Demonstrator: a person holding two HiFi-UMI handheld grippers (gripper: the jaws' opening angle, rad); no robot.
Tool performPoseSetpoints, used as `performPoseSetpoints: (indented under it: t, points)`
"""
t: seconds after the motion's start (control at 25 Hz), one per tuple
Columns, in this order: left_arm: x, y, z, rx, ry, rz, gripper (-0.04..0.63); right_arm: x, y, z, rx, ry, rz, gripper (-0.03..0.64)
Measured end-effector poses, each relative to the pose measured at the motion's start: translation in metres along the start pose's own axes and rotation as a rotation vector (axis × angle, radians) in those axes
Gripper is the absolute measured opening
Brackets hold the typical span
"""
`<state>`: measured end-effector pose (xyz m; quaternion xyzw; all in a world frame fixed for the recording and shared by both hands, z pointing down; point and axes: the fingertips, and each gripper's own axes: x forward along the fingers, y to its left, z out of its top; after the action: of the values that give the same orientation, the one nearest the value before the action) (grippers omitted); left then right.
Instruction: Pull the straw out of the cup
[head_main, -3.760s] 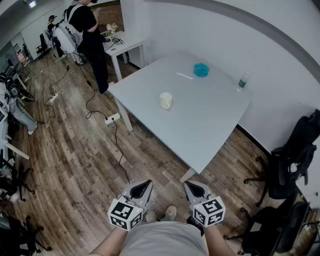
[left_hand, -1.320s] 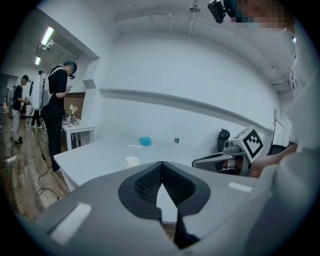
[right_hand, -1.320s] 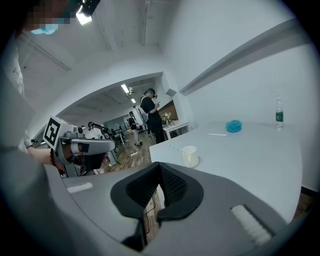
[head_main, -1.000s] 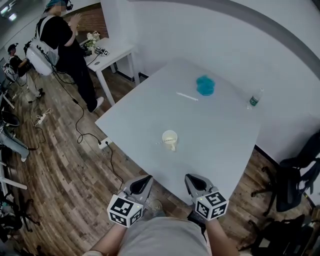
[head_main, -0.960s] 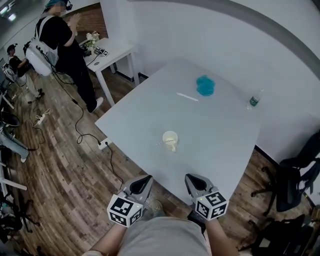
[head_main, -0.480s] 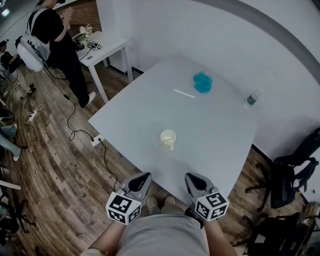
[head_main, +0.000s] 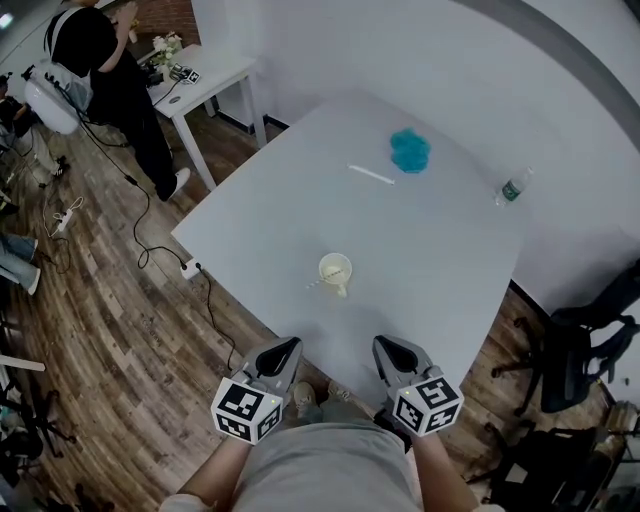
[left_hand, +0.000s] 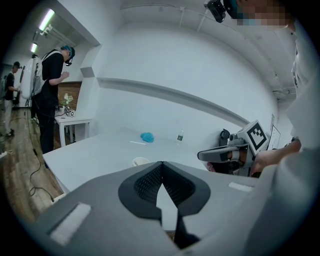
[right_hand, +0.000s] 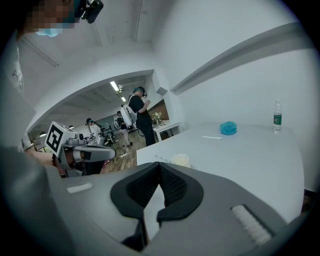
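A cream paper cup (head_main: 335, 270) stands on the white table (head_main: 430, 260), toward its near side, with a thin straw (head_main: 318, 285) leaning out over its left rim. Both grippers hang at the table's near edge, short of the cup and apart from it. The left gripper (head_main: 285, 350) has its jaws pressed together with nothing between them, and the right gripper (head_main: 388, 347) is shut and empty too. In the left gripper view the cup (left_hand: 140, 161) shows just above the shut tips (left_hand: 161, 164). In the right gripper view the cup (right_hand: 180, 159) and straw (right_hand: 162, 158) sit beyond the tips (right_hand: 159, 165).
On the far half of the table lie a loose white straw (head_main: 371, 175) and a blue cloth (head_main: 410, 150); a water bottle (head_main: 512, 188) stands at the right edge. A person (head_main: 90, 50) stands by a small white table (head_main: 205, 85). Black chairs (head_main: 590, 330) stand to the right.
The table and cup have drawn nearer in the head view; both grippers now sit close to the table's near edge. Their jaws stay shut.
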<state>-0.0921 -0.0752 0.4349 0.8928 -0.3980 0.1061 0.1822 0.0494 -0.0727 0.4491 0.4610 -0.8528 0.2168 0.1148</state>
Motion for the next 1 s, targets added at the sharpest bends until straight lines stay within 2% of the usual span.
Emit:
performPoseSetpoints:
  t: [0.4,1.0]
  points:
    - [0.031,0.018,-0.007,-0.03,0.02,0.006,0.034,0.022,-0.02,0.007,-0.006,0.026,0.014,0.007]
    - [0.088,0.055,-0.036,-0.062,0.078,0.059,0.077,0.059,-0.042,-0.007,0.01,0.093,0.061,0.006]
